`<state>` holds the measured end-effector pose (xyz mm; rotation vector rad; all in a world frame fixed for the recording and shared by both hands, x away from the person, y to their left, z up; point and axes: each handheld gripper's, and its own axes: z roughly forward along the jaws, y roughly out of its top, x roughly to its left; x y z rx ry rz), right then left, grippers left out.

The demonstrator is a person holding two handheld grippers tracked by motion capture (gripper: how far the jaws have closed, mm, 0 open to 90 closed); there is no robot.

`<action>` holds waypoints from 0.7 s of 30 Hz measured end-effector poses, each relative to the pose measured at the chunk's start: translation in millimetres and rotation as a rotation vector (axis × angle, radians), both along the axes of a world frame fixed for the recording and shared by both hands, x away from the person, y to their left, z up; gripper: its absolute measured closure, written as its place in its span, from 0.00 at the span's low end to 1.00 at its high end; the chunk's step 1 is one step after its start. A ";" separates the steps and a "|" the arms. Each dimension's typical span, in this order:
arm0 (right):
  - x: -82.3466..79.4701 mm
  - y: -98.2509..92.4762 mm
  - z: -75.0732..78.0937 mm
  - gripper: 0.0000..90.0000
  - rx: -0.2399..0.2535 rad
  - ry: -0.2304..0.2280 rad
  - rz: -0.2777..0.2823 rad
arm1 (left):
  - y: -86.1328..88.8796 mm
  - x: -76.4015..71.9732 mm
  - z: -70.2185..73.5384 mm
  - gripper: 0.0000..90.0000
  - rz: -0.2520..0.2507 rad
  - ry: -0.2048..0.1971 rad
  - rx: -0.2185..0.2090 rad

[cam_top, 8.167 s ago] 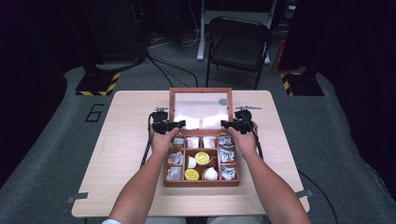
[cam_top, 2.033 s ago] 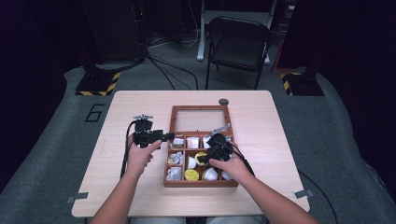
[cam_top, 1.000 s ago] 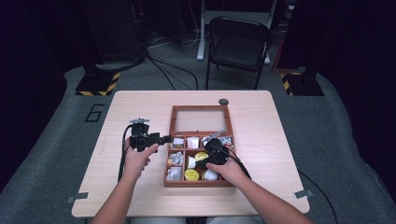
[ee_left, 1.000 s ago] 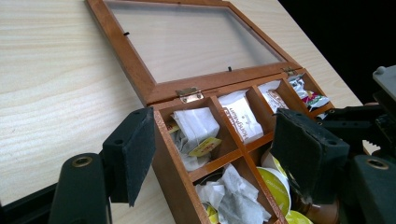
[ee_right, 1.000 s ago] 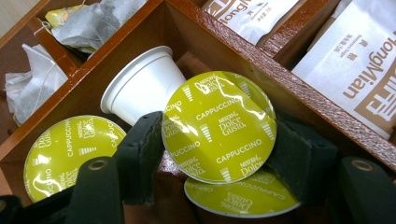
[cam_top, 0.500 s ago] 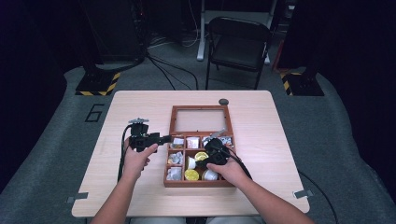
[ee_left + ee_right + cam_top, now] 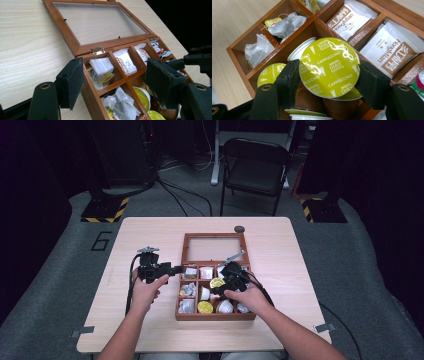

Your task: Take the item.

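My right gripper (image 7: 327, 82) clamps Dolce Gusto cappuccino capsule (image 7: 329, 67) by rim, just above wooden tea box (image 7: 186, 316) centre compartments. Capsule light, stiff plastic, foil lid fragile, rim slick: grip sides only. My left gripper (image 7: 113, 82) open, straddling box's near-left corner.

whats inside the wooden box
The wooden box holds tea bags, paper sachets and coffee capsules; the right gripper grips a green-lidded capsule. What lies beneath the top layer is covered.
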<state>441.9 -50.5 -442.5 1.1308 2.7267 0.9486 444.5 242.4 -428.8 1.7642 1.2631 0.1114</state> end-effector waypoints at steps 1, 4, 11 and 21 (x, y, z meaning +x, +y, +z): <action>0.3 -0.8 1.6 0.42 0.001 -0.002 0.000 | 0.2 0.0 0.2 0.35 0.000 -0.001 0.000; 1.4 -3.0 5.5 0.42 0.007 -0.009 0.002 | 0.9 0.1 1.0 0.35 -0.001 -0.003 0.002; 7.3 -17.1 14.0 0.42 0.004 -0.025 -0.030 | 1.9 -0.4 1.0 0.35 0.000 -0.002 0.004; 23.8 -59.7 23.8 0.42 -0.006 -0.056 -0.133 | 3.2 0.3 0.8 0.35 0.000 -0.004 0.013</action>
